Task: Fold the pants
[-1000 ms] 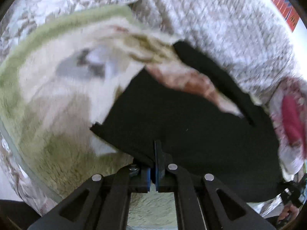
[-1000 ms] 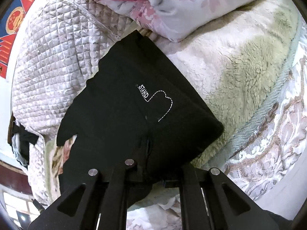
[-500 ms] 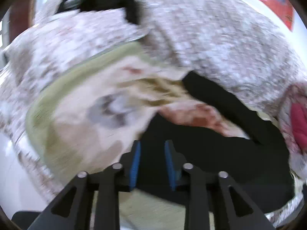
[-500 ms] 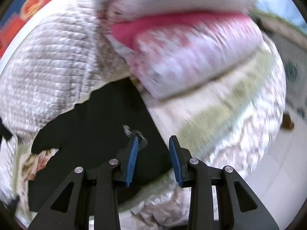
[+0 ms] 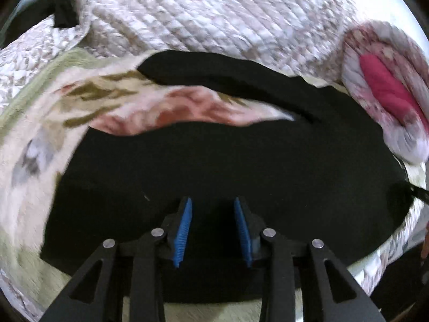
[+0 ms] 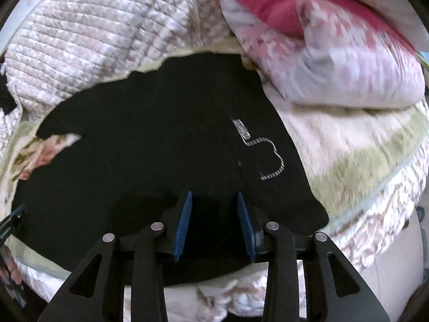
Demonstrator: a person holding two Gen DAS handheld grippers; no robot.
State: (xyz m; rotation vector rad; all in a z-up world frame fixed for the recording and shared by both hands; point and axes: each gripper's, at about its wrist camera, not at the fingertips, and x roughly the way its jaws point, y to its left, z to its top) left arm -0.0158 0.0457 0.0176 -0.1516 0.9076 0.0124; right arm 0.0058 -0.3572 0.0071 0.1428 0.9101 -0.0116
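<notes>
Over the bed, L gripper (image 5: 213,230) w/ blue ribbed pads, jaws parting, nothing gripped; R gripper (image 6: 214,226) same, spreading, empty. Black fabric pants (image 5: 214,161) lie flat beneath both, white stitched logo (image 6: 264,150) at 1 o'clock. Floral fleece blanket (image 5: 40,161) underneath; quilted cover (image 5: 201,13) at 12; pink-red floral pillow (image 6: 335,53) at 2.

Black pants (image 5: 214,161) lie spread flat on the bed's fleece blanket (image 6: 348,145), folded over, one leg extending toward the quilt. White dashed stitching (image 6: 268,155) with small lettering faces up near one edge.
</notes>
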